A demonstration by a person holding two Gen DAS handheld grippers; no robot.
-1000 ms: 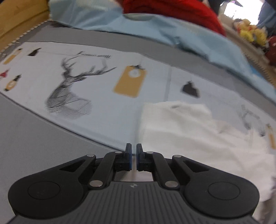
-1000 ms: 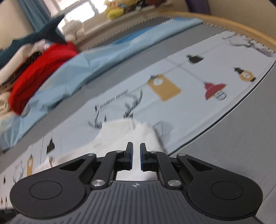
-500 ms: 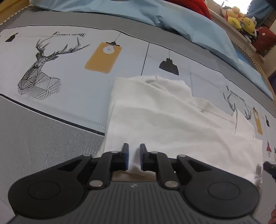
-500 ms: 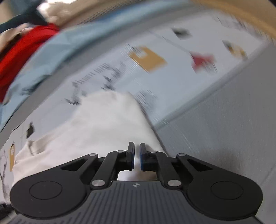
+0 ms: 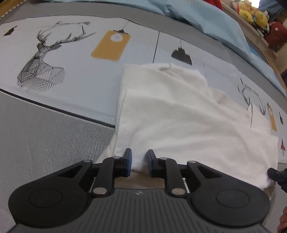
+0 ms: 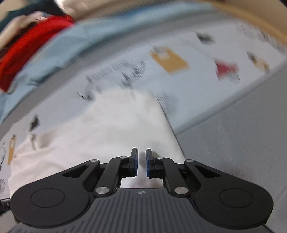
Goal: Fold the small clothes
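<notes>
A small white garment [image 5: 179, 114] lies flat on the printed bedsheet, partly folded, with its near hem at the bed's front edge. My left gripper [image 5: 139, 161] has its jaws a little apart over the near left hem, with white cloth showing between them. In the right wrist view the same white garment [image 6: 111, 125] is blurred by motion. My right gripper [image 6: 141, 162] sits at its near right corner, jaws narrowly apart with cloth in the gap. The right gripper's tip also shows in the left wrist view [image 5: 277, 176] at the garment's right corner.
The sheet [image 5: 80, 75] has deer, tag and lamp prints, with a grey band [image 5: 44, 136] along the near side. A light blue blanket [image 5: 206, 16] and red clothes [image 6: 30, 48] lie at the back. Stuffed toys [image 5: 251, 12] sit on a far ledge.
Both grippers pulled the garment toward the near edge and it flattened out. The left jaws have opened wider. The right gripper is still moving, with its view blurred.
</notes>
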